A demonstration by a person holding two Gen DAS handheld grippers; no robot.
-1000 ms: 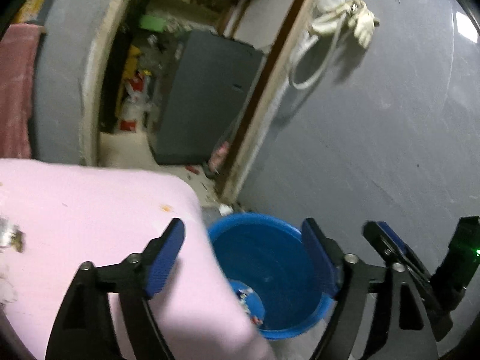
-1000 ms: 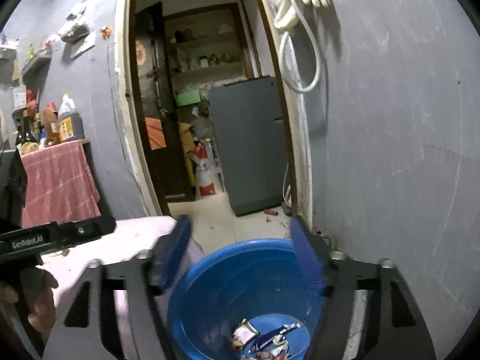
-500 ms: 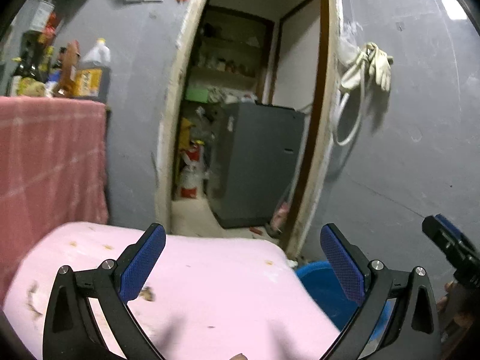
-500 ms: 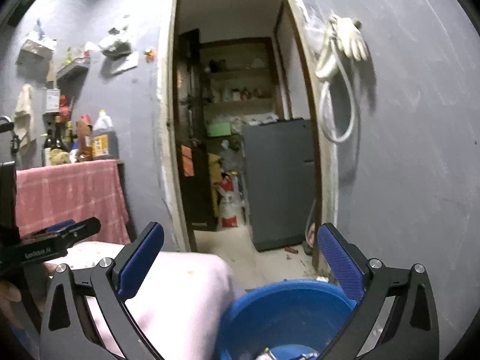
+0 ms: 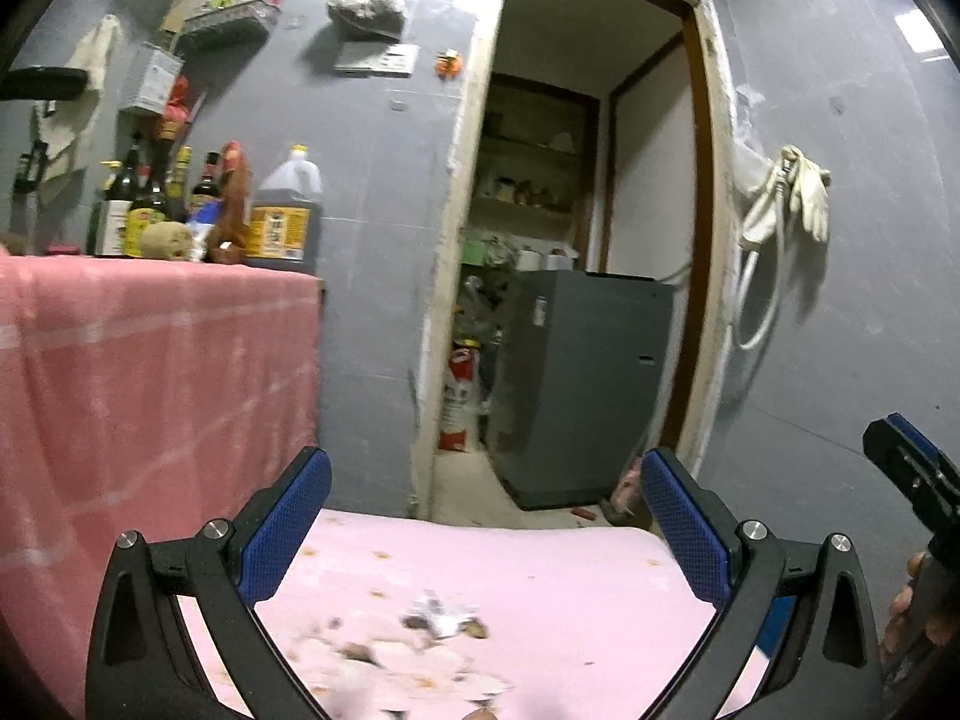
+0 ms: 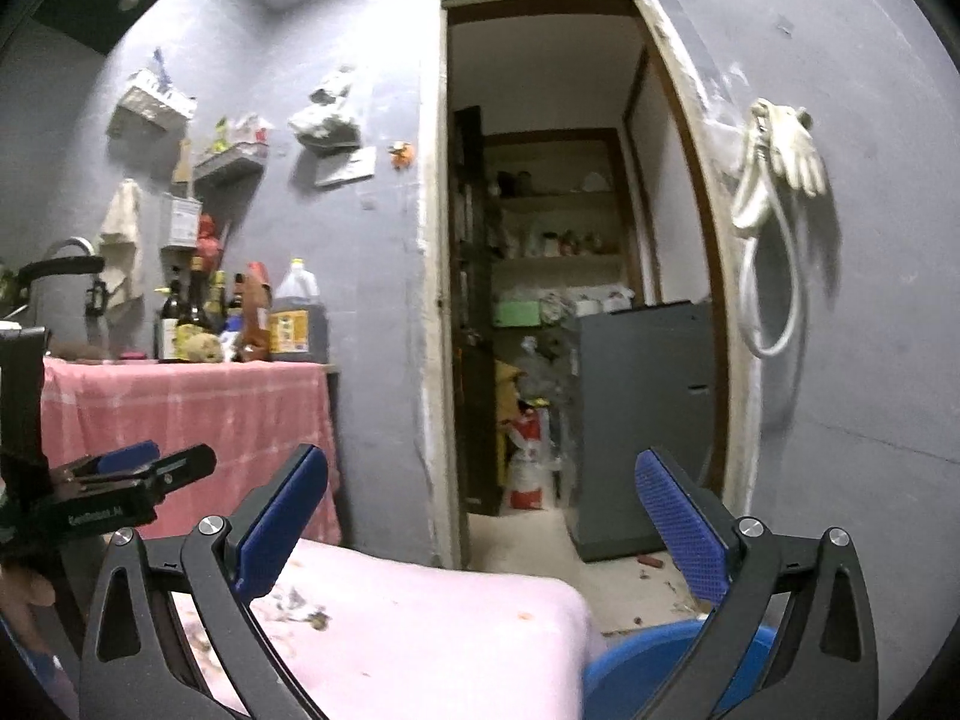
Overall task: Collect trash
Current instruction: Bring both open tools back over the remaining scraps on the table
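Note:
Scraps of trash (image 5: 444, 624), pale wrappers and brown crumbs, lie on the pink table (image 5: 570, 576) just below my left gripper (image 5: 486, 531). Its jaws stand wide open with nothing between them. My right gripper (image 6: 480, 528) is open and empty too, and points level at the doorway. Under its right finger shows the rim of the blue bucket (image 6: 630, 666), on the floor off the table's right end. More scraps (image 6: 300, 606) lie on the pink table (image 6: 432, 618) near its left finger. Each view catches the other gripper: the right gripper (image 5: 912, 468) and the left gripper (image 6: 120, 480).
A pink-checked cloth (image 5: 150, 372) covers a counter at the left, with bottles and an oil jug (image 5: 285, 216) on top. Straight ahead, an open doorway shows a grey appliance (image 5: 588, 384) and shelves. Gloves and a hose (image 5: 786, 210) hang on the grey wall.
Both grippers rose and tipped up from over the blue bucket, swinging left toward the pink table. Their jaws spread wider. The bucket's trash has dropped out of sight.

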